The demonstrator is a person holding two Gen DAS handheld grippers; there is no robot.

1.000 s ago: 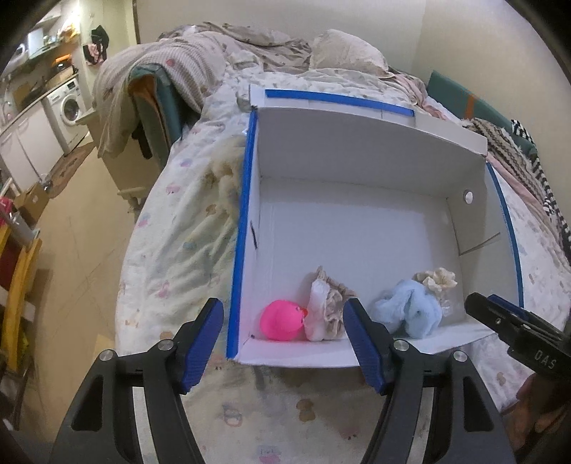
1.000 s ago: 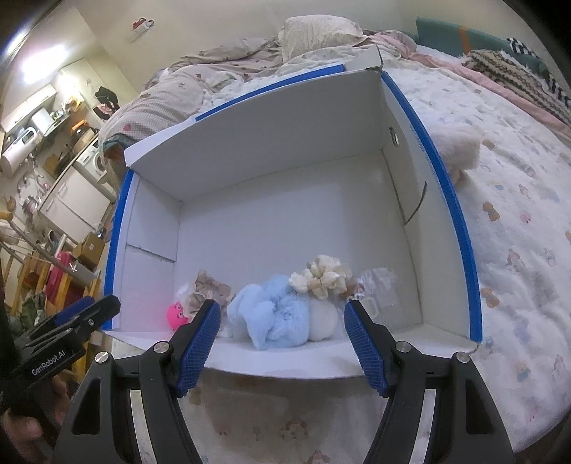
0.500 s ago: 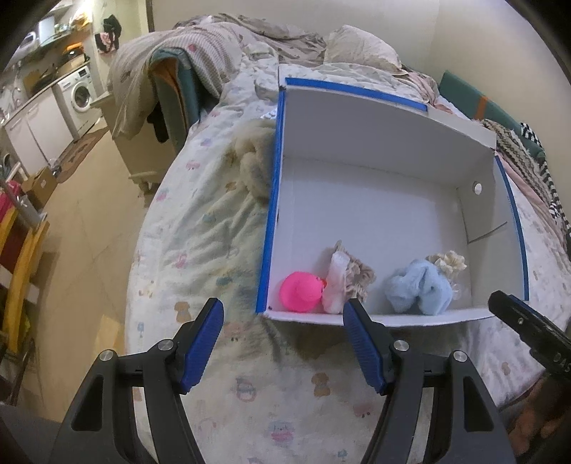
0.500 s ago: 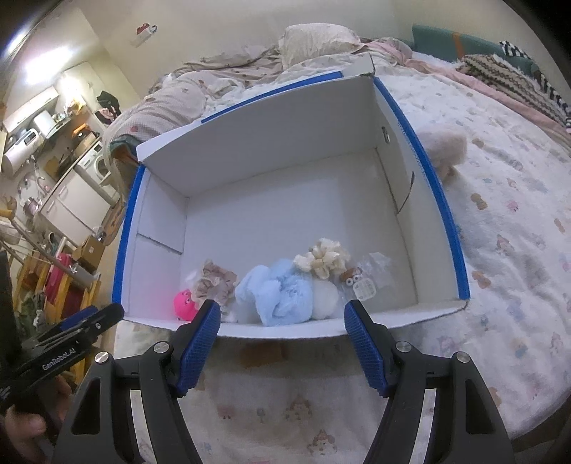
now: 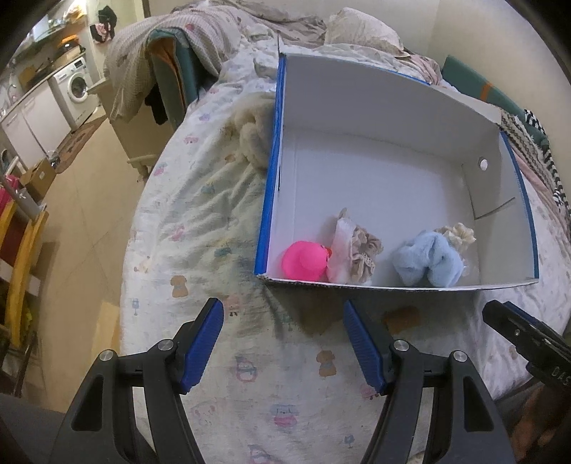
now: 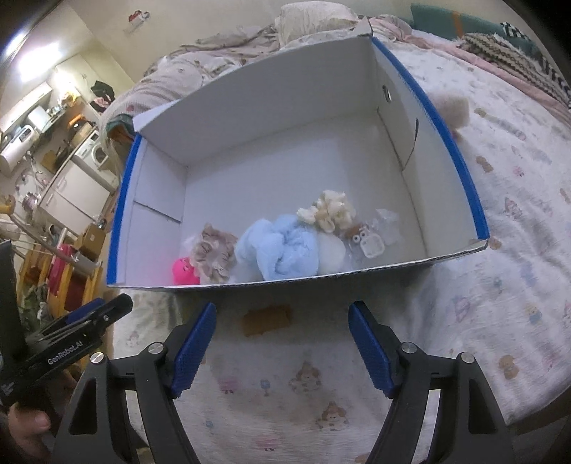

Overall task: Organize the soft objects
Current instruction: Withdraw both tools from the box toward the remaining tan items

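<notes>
A white box with blue edges [image 5: 274,167] [image 6: 460,167] lies on the bed. Along its near wall sit a pink plush [image 5: 303,260] [image 6: 182,272], a beige frilly scrunchie [image 5: 360,246] [image 6: 212,253], a light blue fluffy cloth [image 5: 426,262] [image 6: 282,250], a cream scrunchie [image 5: 458,233] [image 6: 332,210] and a clear packet [image 6: 374,235]. My left gripper [image 5: 283,324] hangs open over the sheet before the box, nothing between its fingers. My right gripper [image 6: 282,328] is likewise in front of the box, its jaws opening with nothing between them.
A cream fluffy item [image 5: 253,132] lies on the sheet against the box's left wall, and a beige fluffy piece [image 6: 453,109] beside its right wall. Crumpled bedding [image 5: 249,28] lies behind. The bed edge drops to the floor [image 5: 89,200] at left.
Both grippers have drawn back from the box; its near wall now lies beyond the fingertips, with bare sheet under them. The box's contents have not moved.
</notes>
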